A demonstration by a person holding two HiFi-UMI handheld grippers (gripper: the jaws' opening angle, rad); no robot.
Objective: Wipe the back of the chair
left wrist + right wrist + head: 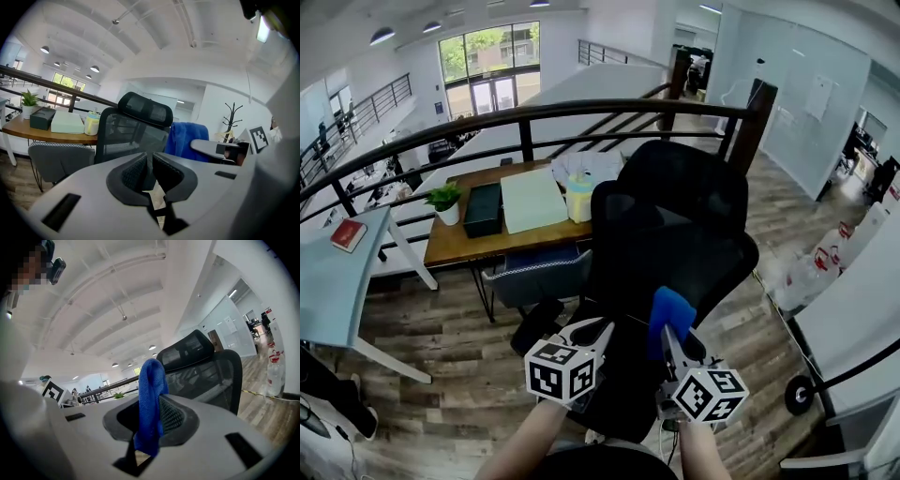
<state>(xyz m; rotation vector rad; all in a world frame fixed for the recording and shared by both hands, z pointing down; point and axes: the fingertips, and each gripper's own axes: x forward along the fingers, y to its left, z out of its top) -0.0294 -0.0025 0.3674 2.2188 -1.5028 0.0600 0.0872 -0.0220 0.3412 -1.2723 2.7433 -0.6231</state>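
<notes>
The right gripper [667,339] is squeezed tight on a blue cloth [673,314]. The cloth sticks up above the jaws, and a little bit hangs below. It looks soft, light and floppy, so I think the loose top will fold over when it is pushed. Holding it in the middle like this looks good.

The left gripper [598,328] is just beside it. Its jaws are almost together, with nothing in them.

Just past both grippers is the black chair [666,244], with its back facing us. The cloth is near the back but not touching it yet. The back is thin net in a hard frame. I think the net will bend in a bit, and the chair may turn when pushed. The empty gripper could hold the frame's edge.

Behind the chair is a wooden desk [450,246]; the chair is at its right end.
</notes>
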